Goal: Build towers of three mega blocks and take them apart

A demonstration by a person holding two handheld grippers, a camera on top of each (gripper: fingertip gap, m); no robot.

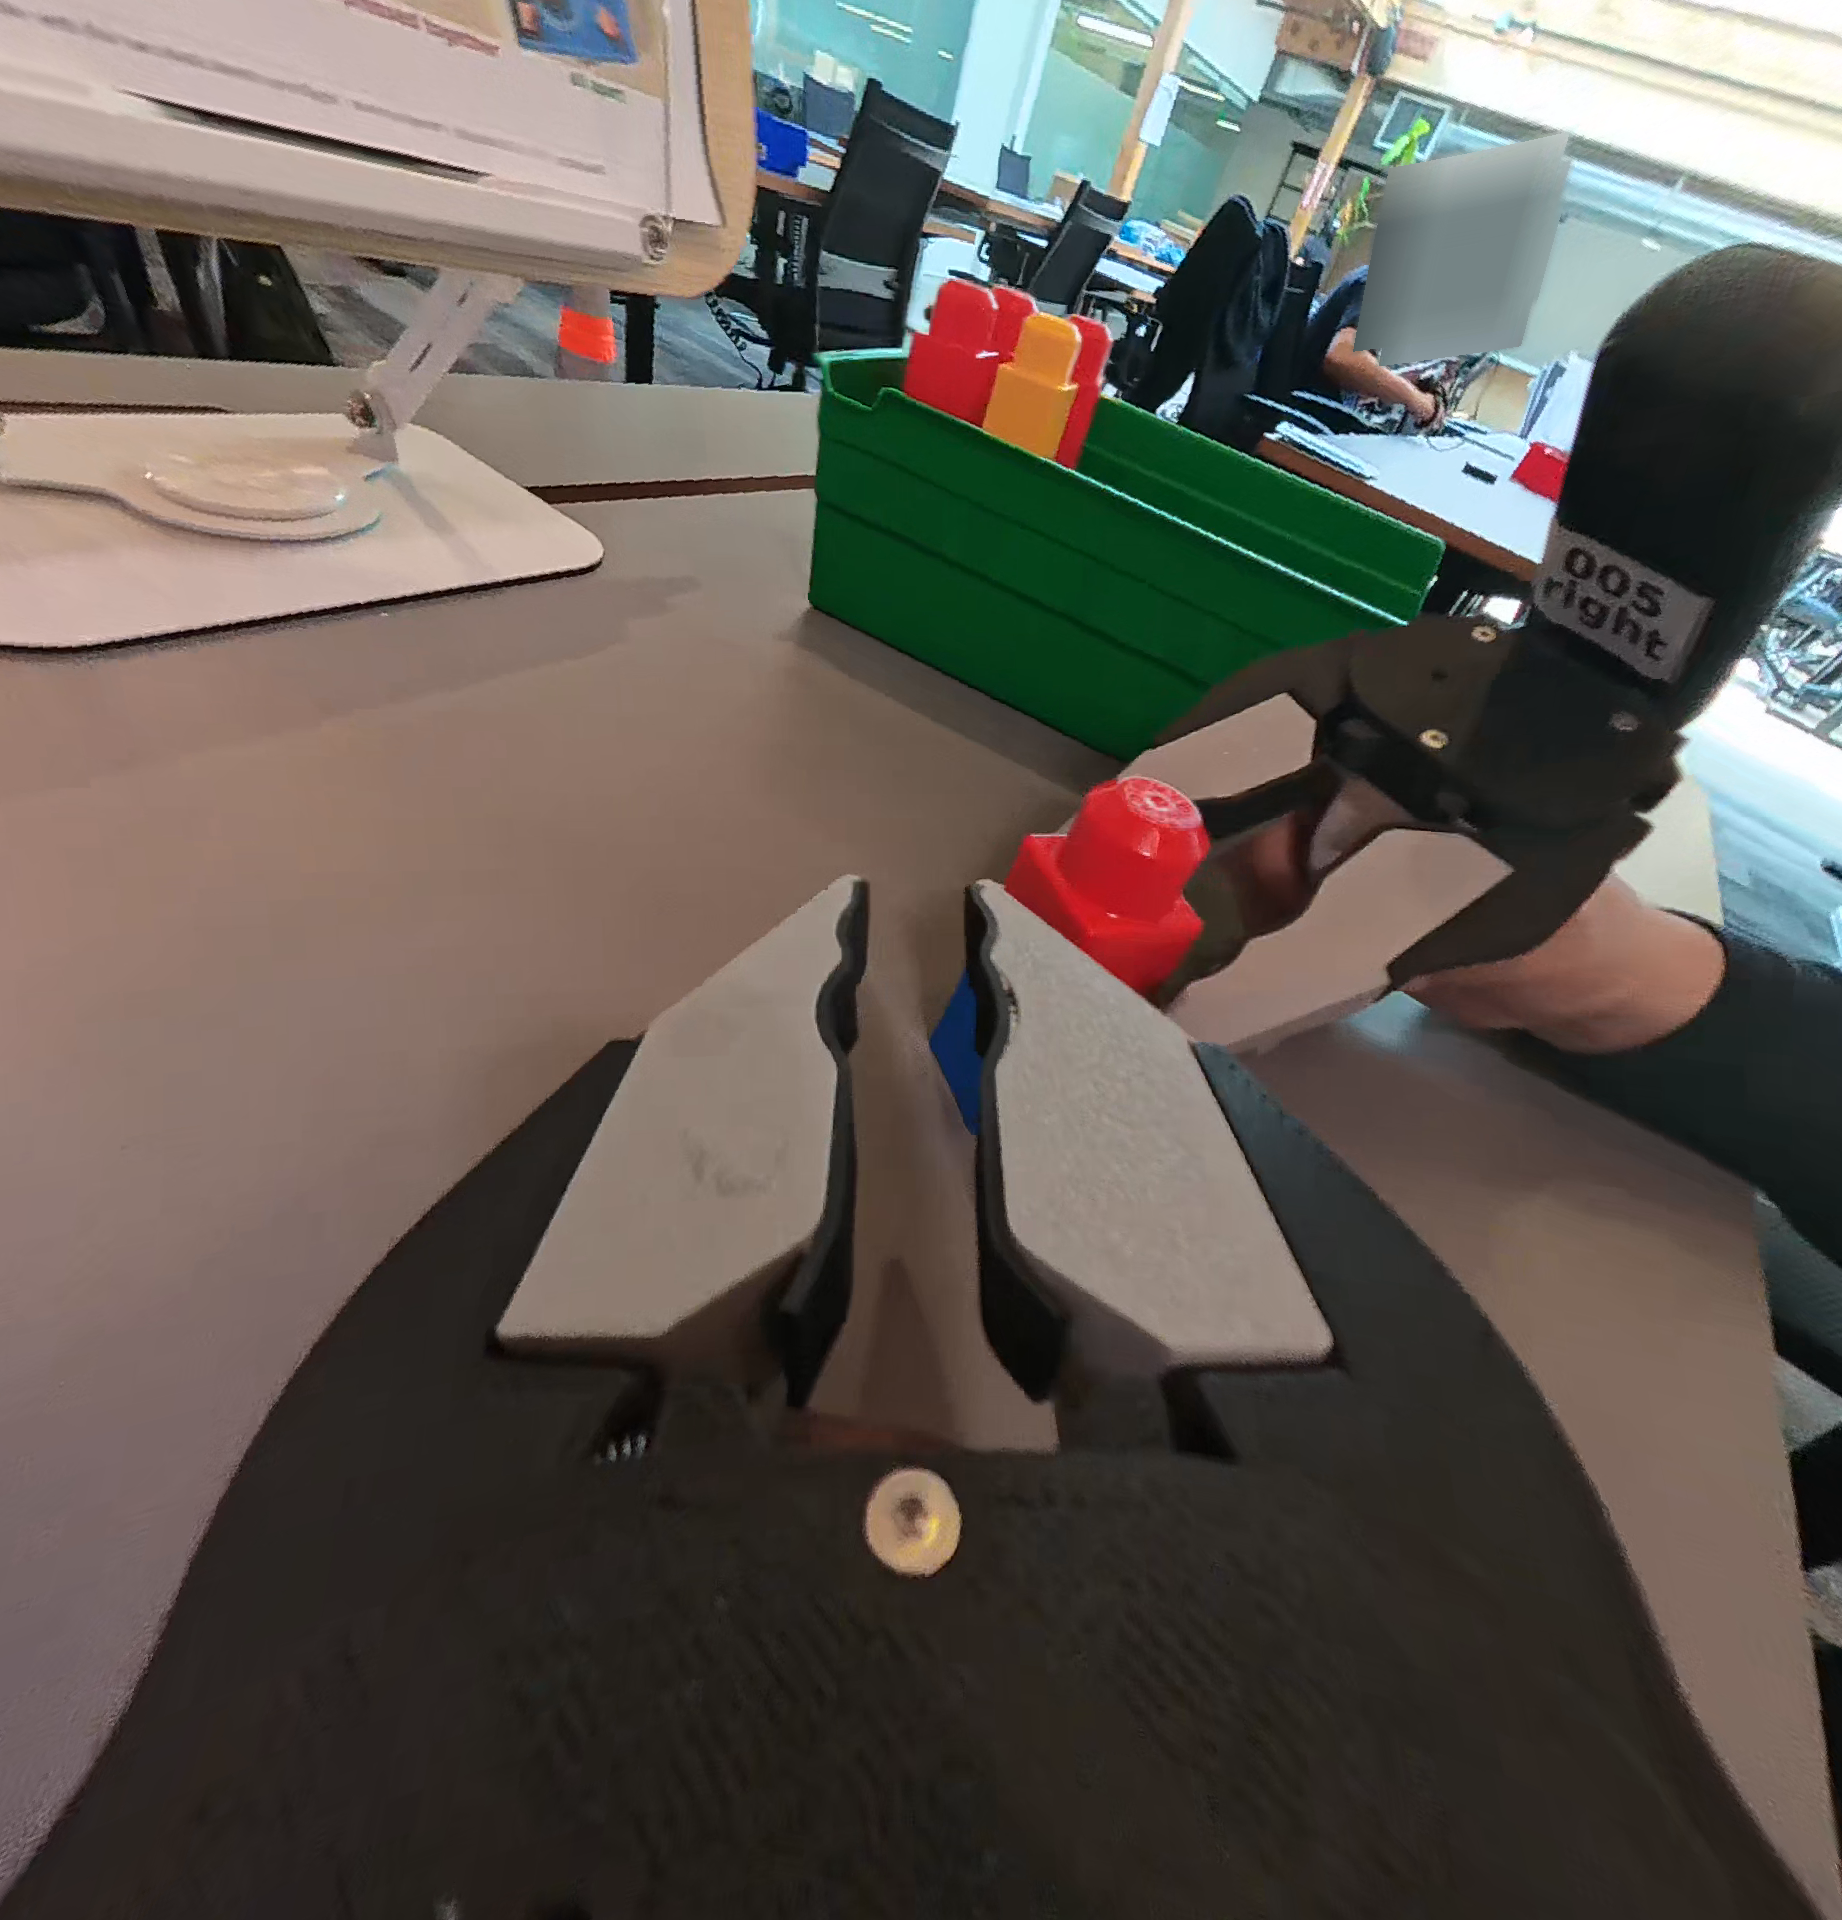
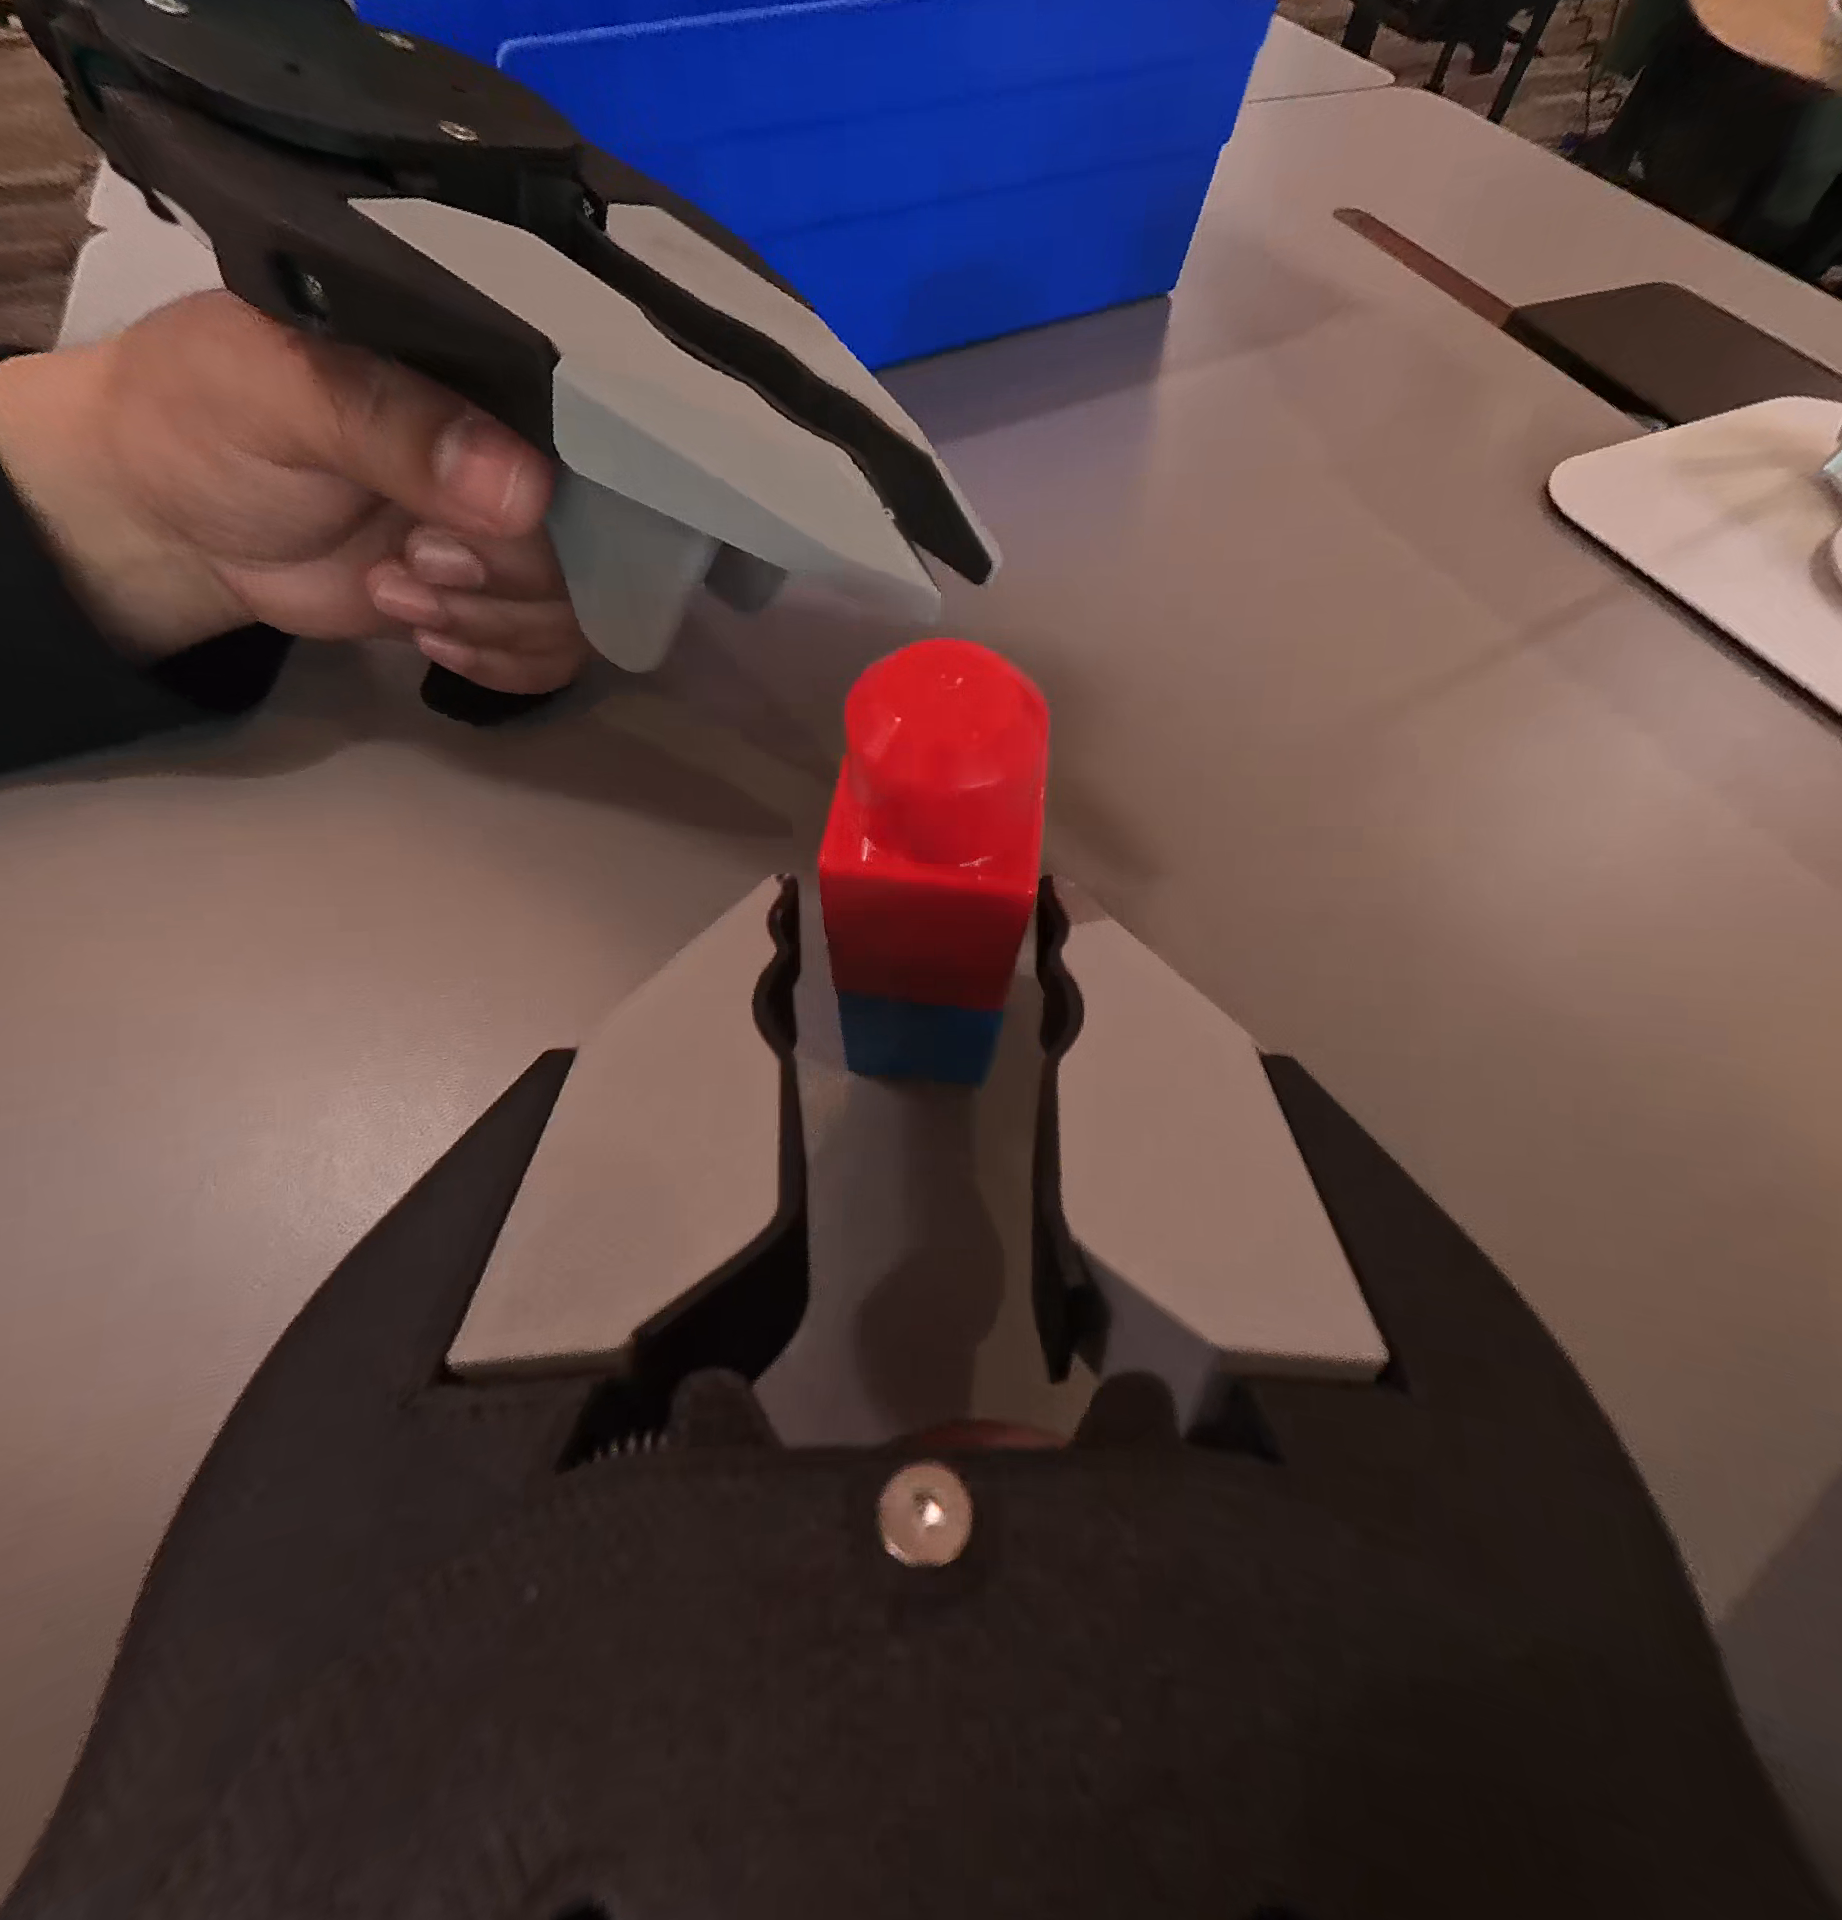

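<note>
On the grey worktop [image 2: 1312, 831] stands a small tower: a red block [image 2: 932, 894] is pressed on top of a blue block [image 2: 922, 1039], and the blue one rests on the surface. The right claw [image 2: 912, 914] has its two fingers on either side of the red block; in the right wrist view thin gaps show on both sides, so I cannot tell if it pinches the block or only brackets it. The left claw [image 1: 915, 914] hovers just left of the tower with nothing inside; its fingers are close together, with only a narrow gap between them. In the right wrist view a hand [image 2: 273, 499] holds this left claw above the worktop, the tips pointing down toward the red stud. Farther back in the left wrist view a green bin [image 1: 1052, 582] holds red blocks [image 1: 958, 353] and an orange block [image 1: 1036, 395]. At the far left is a white stand [image 1: 273, 520]. A blue bin [image 2: 896, 177] is on the far side in the right wrist view.
</note>
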